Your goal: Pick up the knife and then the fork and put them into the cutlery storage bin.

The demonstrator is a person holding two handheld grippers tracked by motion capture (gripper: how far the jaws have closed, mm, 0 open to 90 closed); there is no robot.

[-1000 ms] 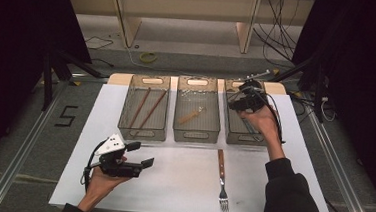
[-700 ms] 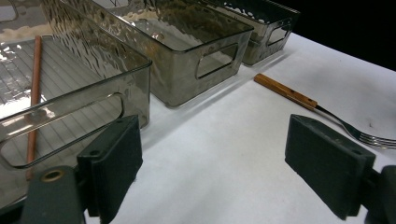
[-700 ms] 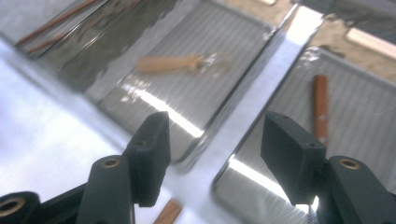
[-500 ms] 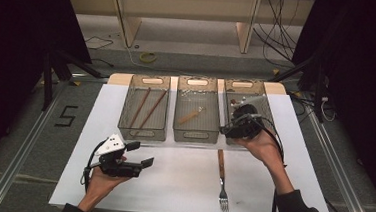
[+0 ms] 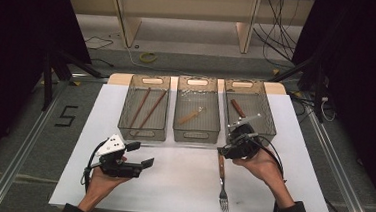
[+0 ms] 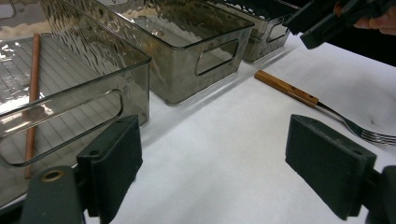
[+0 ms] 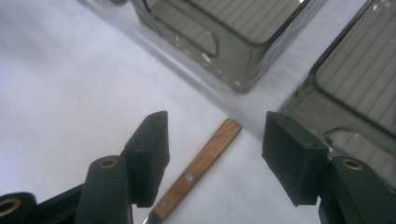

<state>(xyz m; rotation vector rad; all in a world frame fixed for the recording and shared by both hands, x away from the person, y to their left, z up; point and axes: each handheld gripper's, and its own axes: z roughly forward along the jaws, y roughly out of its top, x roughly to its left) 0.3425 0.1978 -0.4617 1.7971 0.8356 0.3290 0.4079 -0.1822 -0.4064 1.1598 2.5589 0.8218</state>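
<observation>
Three bins in a row at desk (image 5: pixel 70 178) rear: left bin (image 5: pixel 144 108) w/ two sticks, middle bin (image 5: pixel 198 109), right bin (image 5: pixel 249 108). Fork (image 5: pixel 222 181) on desk in front, btw middle & right bins, handle toward them.

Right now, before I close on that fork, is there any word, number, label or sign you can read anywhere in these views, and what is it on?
"5": a dark numeral marked on the grey floor left of the table, in the high view.
The three smoky bins, the fork and both grippers carry no print or label that can be read.
</observation>
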